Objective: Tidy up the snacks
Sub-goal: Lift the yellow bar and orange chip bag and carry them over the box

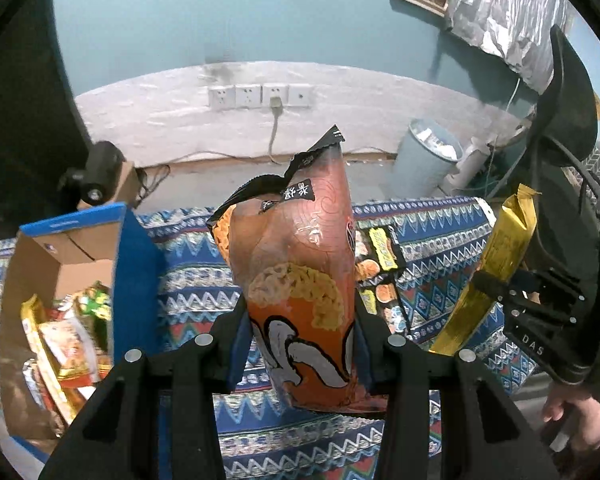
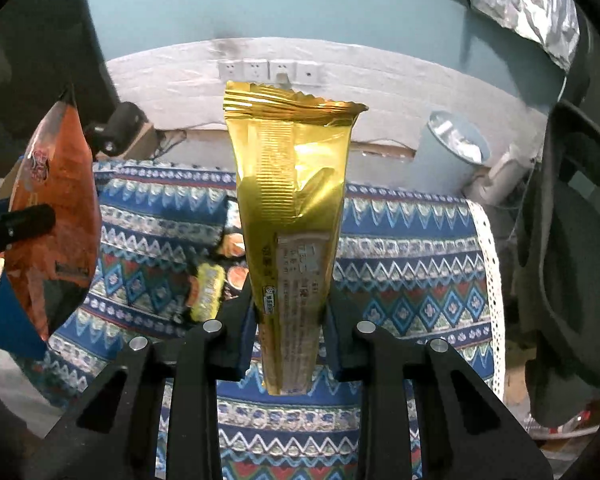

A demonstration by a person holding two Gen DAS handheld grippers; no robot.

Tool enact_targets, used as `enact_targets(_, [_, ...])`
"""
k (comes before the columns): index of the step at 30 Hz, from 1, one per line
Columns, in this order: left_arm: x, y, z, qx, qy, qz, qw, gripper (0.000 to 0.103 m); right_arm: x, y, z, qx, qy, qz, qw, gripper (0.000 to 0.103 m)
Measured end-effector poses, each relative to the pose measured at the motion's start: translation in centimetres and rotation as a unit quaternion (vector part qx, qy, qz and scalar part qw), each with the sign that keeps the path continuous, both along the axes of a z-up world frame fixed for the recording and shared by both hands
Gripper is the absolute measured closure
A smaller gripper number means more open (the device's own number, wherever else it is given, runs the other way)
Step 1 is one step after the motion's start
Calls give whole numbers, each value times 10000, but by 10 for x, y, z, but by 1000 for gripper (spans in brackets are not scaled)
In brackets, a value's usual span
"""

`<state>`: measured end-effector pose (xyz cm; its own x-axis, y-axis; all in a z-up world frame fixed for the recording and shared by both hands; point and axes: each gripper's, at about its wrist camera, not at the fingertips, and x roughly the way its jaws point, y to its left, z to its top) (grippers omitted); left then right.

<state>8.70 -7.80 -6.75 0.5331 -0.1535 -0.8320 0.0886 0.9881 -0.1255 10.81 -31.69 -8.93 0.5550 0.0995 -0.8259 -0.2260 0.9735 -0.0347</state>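
Both packs lifted clear of the desk (image 2: 420,240), likely bound for the box (image 1: 128,264) at its left edge. Left gripper (image 1: 300,344) jaws clamped low on orange bag (image 1: 296,264); right gripper (image 2: 290,320) jaws clamped low on gold pack (image 2: 292,200). Another pack (image 1: 380,264) lies mid-desk.

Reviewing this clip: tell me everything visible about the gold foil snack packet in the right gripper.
The gold foil snack packet is a long, narrow, shiny wrapper with a crimped, ribbed top seal and a pale printed label panel on its lower half. It looks sealed and a little creased. The right gripper pinches its lower part between both fingers, holding it upright in the air above the blue patterned tablecloth. Nothing else touches it. The left wrist view shows it leaning.
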Motion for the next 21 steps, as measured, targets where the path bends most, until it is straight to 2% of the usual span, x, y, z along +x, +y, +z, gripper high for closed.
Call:
enact_targets(15, [-33,64,30,273,-400,416,9980,59,-10,74,53,193,-328,647,9972,77])
enact_targets(21, [-46,93,38,327,-509,611,9963,59,-14,108,65,247,-412,947,9943,77])
